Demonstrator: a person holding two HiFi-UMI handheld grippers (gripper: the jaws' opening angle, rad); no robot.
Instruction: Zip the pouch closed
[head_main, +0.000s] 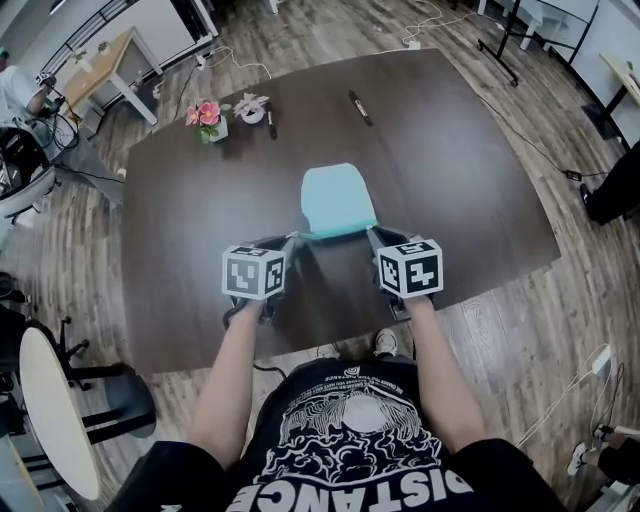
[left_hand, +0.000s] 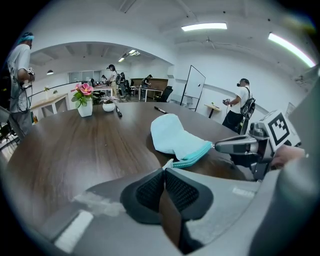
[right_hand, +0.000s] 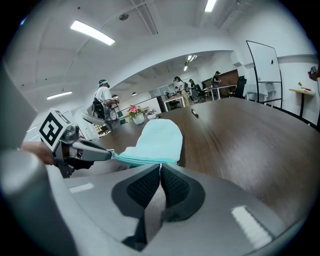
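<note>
Lying near the front middle of the dark wooden surface (head_main: 180, 220), the light blue pouch (head_main: 337, 200) was held at both near corners, with its rounded far end rested on the wood and its darker teal zip edge (left_hand: 196, 154) turned towards the person. The left gripper (head_main: 296, 238) was set at the left end of that edge, and its fingers (left_hand: 149, 192) were seen pressed together on a small pale tab (left_hand: 168, 163) at the pouch's corner. The right gripper (head_main: 371, 232) was set at the opposite end, and its fingers (right_hand: 142, 189) were likewise closed, pinched on the right end of the zip edge. The edge was drawn straight between the two grippers. Whether the zip was open or done up could not be told. Towards the far left of the surface a white pot of pink flowers (head_main: 208, 117) was placed, with a small pale object (head_main: 250, 108) just beside it and a dark pen (head_main: 270, 124) next to that. A second pen (head_main: 360, 107) was laid further right, well apart from the pouch.
</note>
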